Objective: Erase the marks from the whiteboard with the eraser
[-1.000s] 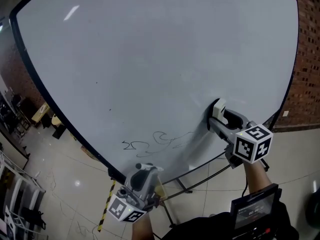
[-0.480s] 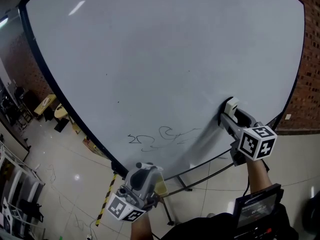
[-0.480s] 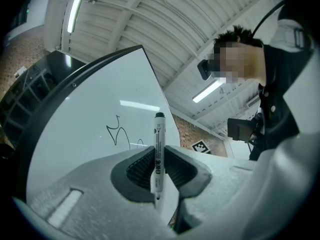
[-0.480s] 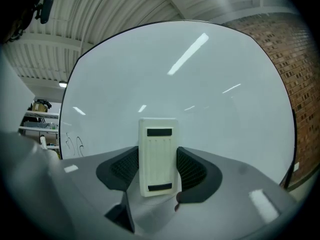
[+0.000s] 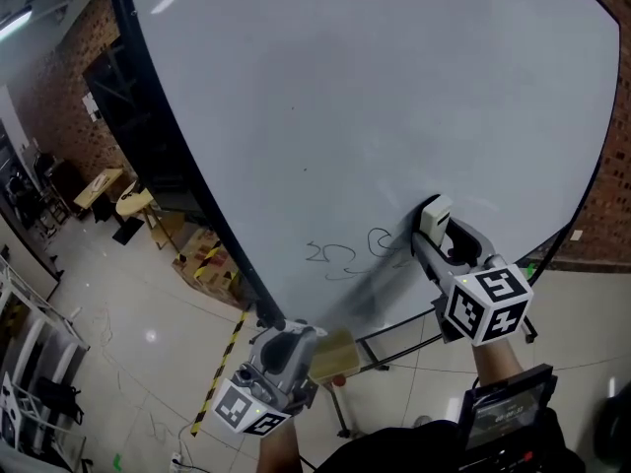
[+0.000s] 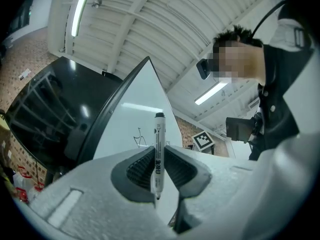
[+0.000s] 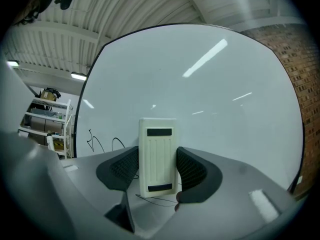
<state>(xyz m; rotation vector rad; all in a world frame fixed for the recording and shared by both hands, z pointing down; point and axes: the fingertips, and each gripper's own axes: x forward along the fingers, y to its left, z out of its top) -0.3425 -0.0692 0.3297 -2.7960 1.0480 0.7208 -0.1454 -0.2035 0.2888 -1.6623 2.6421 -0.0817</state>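
The eraser (image 7: pixel 157 156) is black-banded cream, the whiteboard (image 5: pixel 394 97) white, its marks (image 5: pixel 340 255) black.

flr (image 5: pixel 108 313) – tiled | on it: whiteboard (image 5: pixel 394 87) on stand, cardboard boxes (image 5: pixel 202 262)

Nothing here reads clearly. The marker (image 6: pixel 158 154) clamped in the left gripper (image 6: pixel 159 173) carries a line of dark print down its white barrel, too small to make out. Just left of the eraser (image 7: pixel 157 154) held in the right gripper (image 7: pixel 157 168), the marks (image 7: pixel 95 143) on the whiteboard (image 7: pixel 200 94) are loops, not words. Behind that gripper, a small screen (image 5: pixel 503 409) shows blurred figures.
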